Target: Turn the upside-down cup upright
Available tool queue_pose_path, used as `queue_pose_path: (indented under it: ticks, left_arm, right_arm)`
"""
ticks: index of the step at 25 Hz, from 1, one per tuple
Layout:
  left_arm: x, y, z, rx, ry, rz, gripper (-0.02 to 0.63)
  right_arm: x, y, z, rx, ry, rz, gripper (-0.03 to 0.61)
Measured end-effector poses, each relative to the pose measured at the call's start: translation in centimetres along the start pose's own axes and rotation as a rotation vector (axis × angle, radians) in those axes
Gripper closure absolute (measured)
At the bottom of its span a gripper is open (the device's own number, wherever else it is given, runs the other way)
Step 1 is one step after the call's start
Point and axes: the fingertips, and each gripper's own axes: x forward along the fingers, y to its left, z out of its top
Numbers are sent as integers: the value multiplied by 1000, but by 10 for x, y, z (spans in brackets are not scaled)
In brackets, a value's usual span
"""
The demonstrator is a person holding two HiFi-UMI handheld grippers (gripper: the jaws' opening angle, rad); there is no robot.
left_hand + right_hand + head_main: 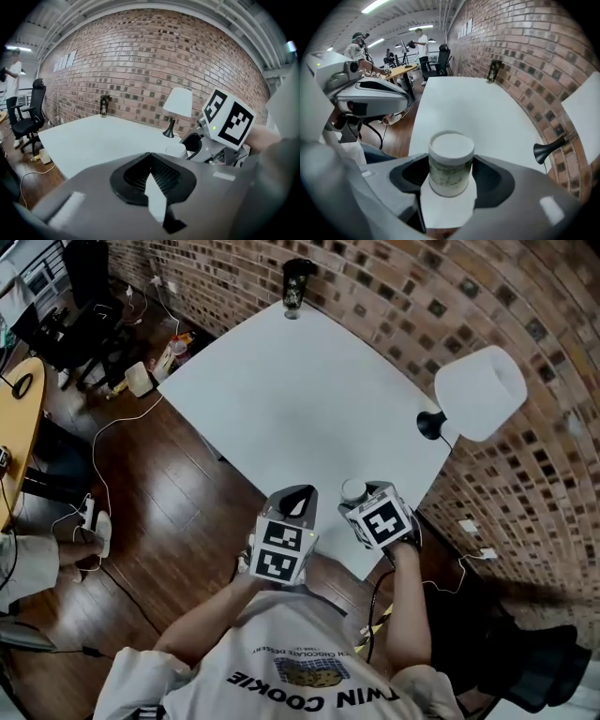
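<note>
Grey-housed right tongs (450,174), tilted steeply down at the end of an outstretched forearm, pinch a white paper cup (450,161) with green print by its sides. The cup's closed base faces up and away from the hand, so it is still inverted. It sits at the near edge of the white worktop (281,399); whether its rim rests on the surface or is just clear of it cannot be told. The left tongs (154,183) lie just beside the right at a shallower downward angle, their jaws drawn almost together on nothing and apparently idle. The grasp looks made, but the turn itself is not yet done: the wrist has yet to roll the cup over and set it down mouth-up. Farther off stand a white-shaded lamp (480,392) at the worktop's right edge and a dark container (296,285) at its far corner, against the brick wall (422,296).
</note>
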Motion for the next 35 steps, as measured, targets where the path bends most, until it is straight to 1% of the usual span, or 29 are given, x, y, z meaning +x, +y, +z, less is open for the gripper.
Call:
queue_pose_path:
  ticks: [4,6,9,12,14,16,20,22,24,26,28,31,35]
  left_arm:
    - [-5,3,-3,-4,-2,-15,609]
    - [-8,9,-3,-10,-8,-10,609]
    - [-13,16,-4,-20,-11,-3,609]
    - [-18,24,-9,-33,-1,9,609]
    - [-19,28,-9,-44,0,15,609]
    - [-19,28,-8,-49,-5,15,609]
    - [-21,34,-8,-55,-15,24,609]
    - [-22,37,-9,-69,-14,32,609]
    - [-22,36,-9,-73,-14,34,609]
    - [-21,33,-10,-68,-13,32,609]
    - [-20,31,-10,-64,-12,28,609]
    - [-18,28,-10,-62,-8,23,609]
    - [-14,19,-10,-50,-2,8,609]
  right_arm:
    - [7,7,-20,-43,237,59,288]
    - [14,10,-27,-63,332,89,288]
    - [25,9,-30,-81,425,93,288]
    - [36,12,-28,-108,464,86,288]
    - [43,13,-22,-120,454,80,288]
    - [47,9,-17,-127,436,57,288]
    - [50,8,-16,-138,405,29,288]
    - [51,8,-15,-162,387,12,288]
    - [53,8,-13,-213,358,1,288]
    - [52,7,-15,-227,343,-16,287]
    - [48,5,-12,-200,302,-32,288]
    - [40,1,5,-139,163,-31,287]
    - [19,-11,3,50,4,-49,287]
